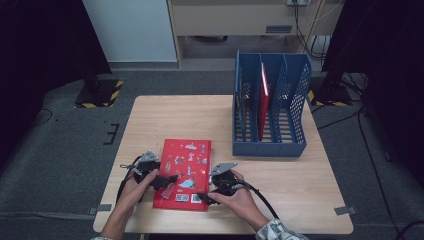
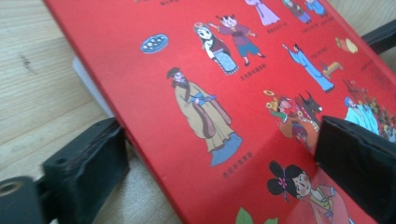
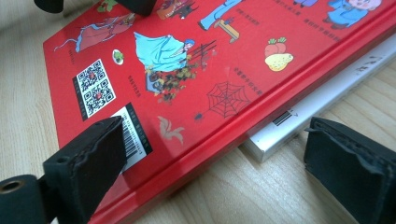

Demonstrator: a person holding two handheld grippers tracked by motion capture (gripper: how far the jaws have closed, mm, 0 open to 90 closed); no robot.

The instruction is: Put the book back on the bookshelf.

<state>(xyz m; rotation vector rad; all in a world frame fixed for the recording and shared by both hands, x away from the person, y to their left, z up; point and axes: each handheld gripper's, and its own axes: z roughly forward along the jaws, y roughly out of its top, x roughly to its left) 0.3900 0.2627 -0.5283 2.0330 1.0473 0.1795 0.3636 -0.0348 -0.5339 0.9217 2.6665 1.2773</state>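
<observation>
Left gripper [image 1: 167, 181] and right gripper [image 1: 204, 197] both wide open, jaws straddling red book [image 1: 185, 170] edges, gripping nothing.

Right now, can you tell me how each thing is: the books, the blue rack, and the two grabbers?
Red picture book: flat on the table, shut, lying on a white book.
White book: flat, peeking out beneath.
Blue rack: upright, one red book standing inside.
Left gripper: open, jaws astride the picture book's edge.
Right gripper: open, jaws astride both books' edges.

Red book [image 2: 224, 93] cut off by the frame's top, right and bottom; white book [image 3: 317, 105] beneath mostly hidden.
</observation>
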